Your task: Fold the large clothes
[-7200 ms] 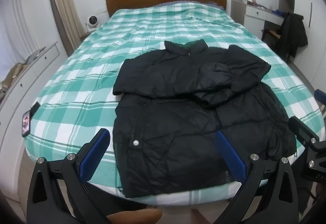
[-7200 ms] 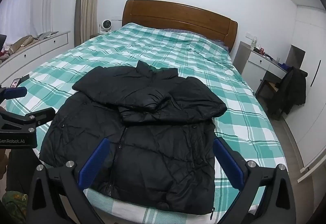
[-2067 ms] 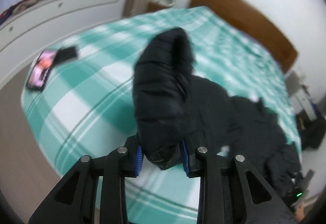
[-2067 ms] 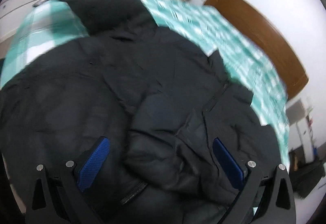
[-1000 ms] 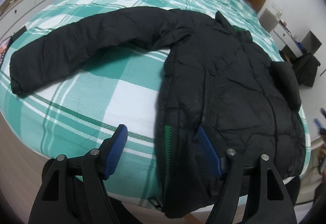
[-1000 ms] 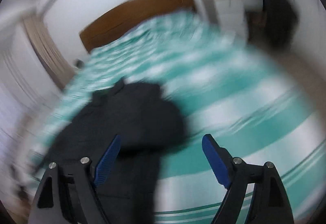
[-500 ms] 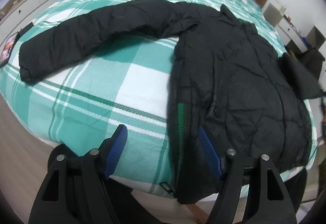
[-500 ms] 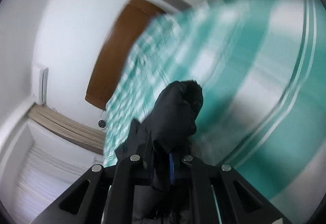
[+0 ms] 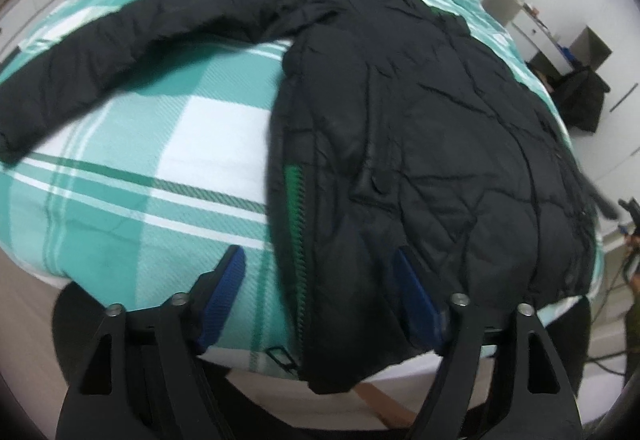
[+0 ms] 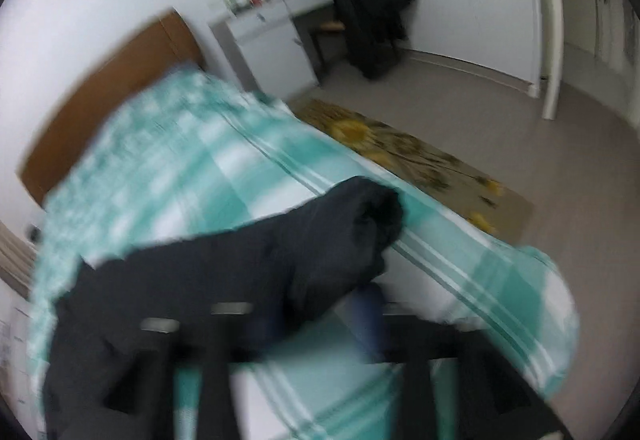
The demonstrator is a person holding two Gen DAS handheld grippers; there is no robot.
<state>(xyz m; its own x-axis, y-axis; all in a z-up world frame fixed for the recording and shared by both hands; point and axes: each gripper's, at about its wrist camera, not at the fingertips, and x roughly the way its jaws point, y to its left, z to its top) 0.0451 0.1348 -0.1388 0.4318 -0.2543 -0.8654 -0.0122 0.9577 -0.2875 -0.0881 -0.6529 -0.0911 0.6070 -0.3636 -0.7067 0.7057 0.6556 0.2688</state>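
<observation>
A black puffer jacket (image 9: 420, 144) lies across the middle of a green-checked bed (image 9: 132, 200), one sleeve (image 9: 132, 36) stretched toward the upper left. It looks soft, bulky, light and slippery; cuffs and hem seem best to grip. The left tool (image 9: 320, 300) gapes, released. The right tool (image 10: 316, 324) is blurred around the other sleeve (image 10: 320, 240); its state is unclear.

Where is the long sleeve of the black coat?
In the left wrist view the sleeve lies stretched out flat on the checked bed cover, on the picture's left of the coat's body.
</observation>
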